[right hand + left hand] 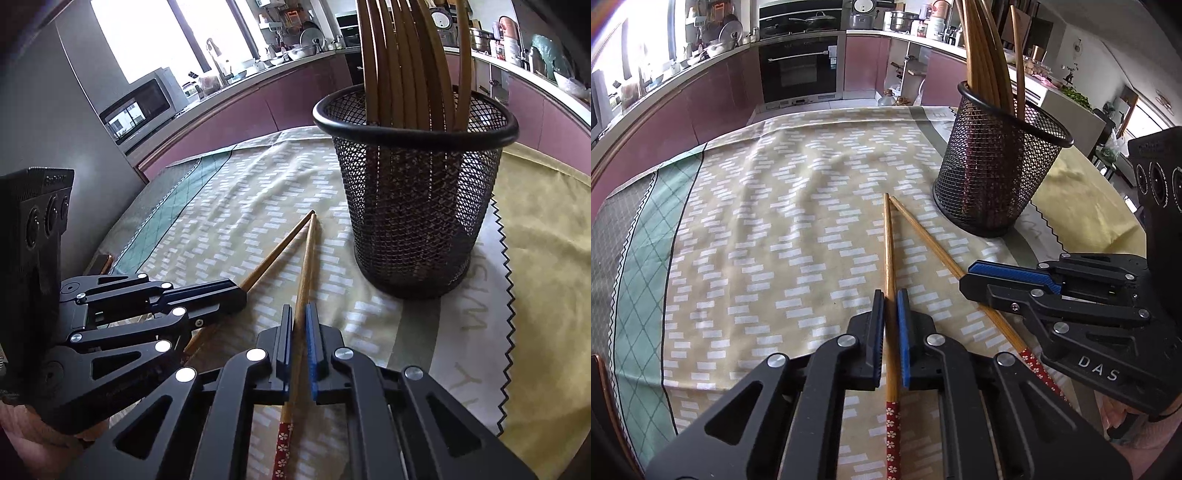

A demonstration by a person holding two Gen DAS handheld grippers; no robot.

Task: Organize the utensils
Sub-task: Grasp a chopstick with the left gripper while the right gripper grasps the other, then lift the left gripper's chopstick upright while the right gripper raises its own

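Note:
Two wooden chopsticks with red flowered ends lie on the patterned cloth, their tips meeting near the black mesh holder [993, 170]. My left gripper [891, 295] is shut on one chopstick [888, 243]. My right gripper [299, 312] is shut on the other chopstick [308, 258]. In the left wrist view the right gripper [967, 275] covers the middle of its chopstick [923, 236]. In the right wrist view the left gripper [242, 291] shows with its chopstick [280, 247]. The holder [417, 206] contains several upright chopsticks [402, 59].
The patterned cloth [768, 229] covers the table, with a yellow cloth [546, 258] to the right of the holder. Kitchen counters, an oven [799, 66] and a microwave [138, 107] stand beyond the table's far edge.

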